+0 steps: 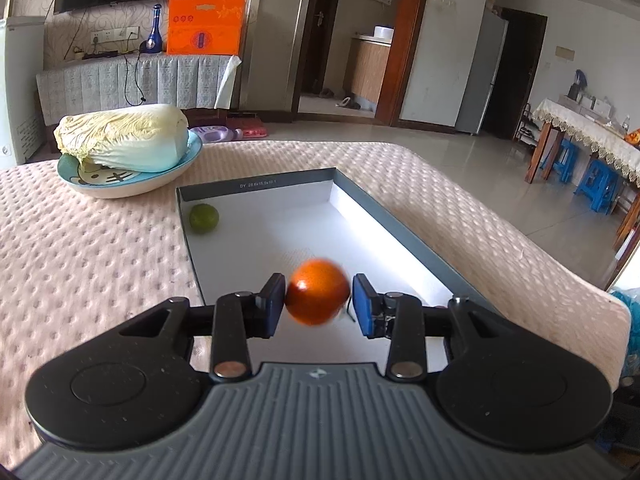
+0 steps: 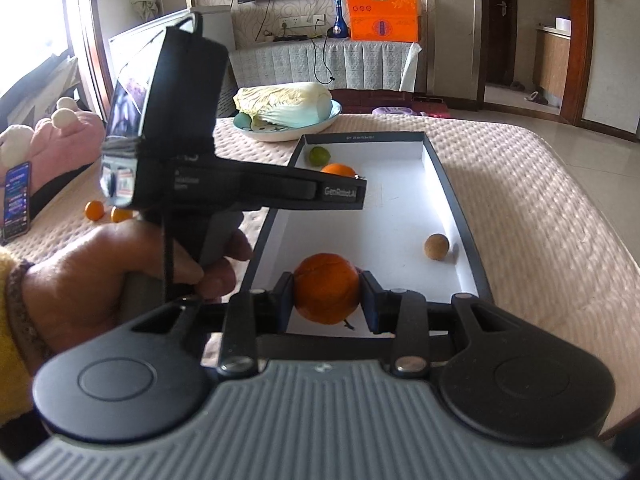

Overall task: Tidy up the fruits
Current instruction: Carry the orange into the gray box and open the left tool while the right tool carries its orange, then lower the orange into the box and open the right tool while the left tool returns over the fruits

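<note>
left fingers [image 1: 319, 300] grasping orange [image 1: 317, 297] | right fingers [image 2: 326, 300] grasping larger orange [image 2: 327, 288] | over box [image 1: 256, 190]

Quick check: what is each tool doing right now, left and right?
Left tool: closed on an orange over the box.
Right tool: closed on another orange.

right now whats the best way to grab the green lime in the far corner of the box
Grip the lime across its round middle, coming from above with the tongs lined up along the box's left wall. It sits in the far-left corner, so both walls block a level approach.
</note>
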A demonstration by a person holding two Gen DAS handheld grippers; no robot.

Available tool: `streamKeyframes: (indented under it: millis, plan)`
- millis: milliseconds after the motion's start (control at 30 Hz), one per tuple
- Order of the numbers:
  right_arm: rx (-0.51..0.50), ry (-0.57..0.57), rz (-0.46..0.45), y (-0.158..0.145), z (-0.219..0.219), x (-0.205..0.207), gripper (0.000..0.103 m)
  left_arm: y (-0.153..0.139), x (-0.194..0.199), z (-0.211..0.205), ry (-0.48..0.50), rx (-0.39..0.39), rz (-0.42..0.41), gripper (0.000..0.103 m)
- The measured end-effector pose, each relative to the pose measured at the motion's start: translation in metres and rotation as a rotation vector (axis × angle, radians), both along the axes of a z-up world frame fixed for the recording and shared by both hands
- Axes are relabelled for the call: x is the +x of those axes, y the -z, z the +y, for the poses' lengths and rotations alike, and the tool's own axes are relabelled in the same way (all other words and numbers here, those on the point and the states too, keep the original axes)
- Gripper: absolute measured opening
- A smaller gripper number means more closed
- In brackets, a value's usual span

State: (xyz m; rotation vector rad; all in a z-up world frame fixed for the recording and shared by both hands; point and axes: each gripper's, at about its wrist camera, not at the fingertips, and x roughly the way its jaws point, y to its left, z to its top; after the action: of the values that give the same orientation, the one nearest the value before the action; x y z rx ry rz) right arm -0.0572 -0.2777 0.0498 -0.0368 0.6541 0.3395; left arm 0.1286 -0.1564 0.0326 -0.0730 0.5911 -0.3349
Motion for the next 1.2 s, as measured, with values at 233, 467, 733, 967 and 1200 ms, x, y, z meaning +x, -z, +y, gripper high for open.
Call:
streamKeyframes:
  millis: [233,467,733,967,1200]
  plan:
    - [0.005,0.016,-0.012,0.002,0.002,0.008,0.038,-0.014,-0.012,0.014,-0.011,-0.019,-0.064,0.062]
    - [0.019,0.062,-0.030,0.003,0.003,0.024,0.038,-0.026,-0.027,0.037,-0.036,-0.022,-0.080,0.062]
    - [0.048,0.111,-0.041,0.004,0.010,0.044,0.038,-0.035,-0.059,0.063,-0.065,0.006,-0.077,0.062]
    - [0.047,0.149,-0.035,0.012,0.022,0.064,0.038,-0.057,-0.108,0.104,-0.106,-0.009,-0.116,0.068]
    - [0.094,0.204,-0.030,0.012,0.019,0.073,0.038,-0.064,-0.164,0.151,-0.169,-0.060,-0.077,0.068]
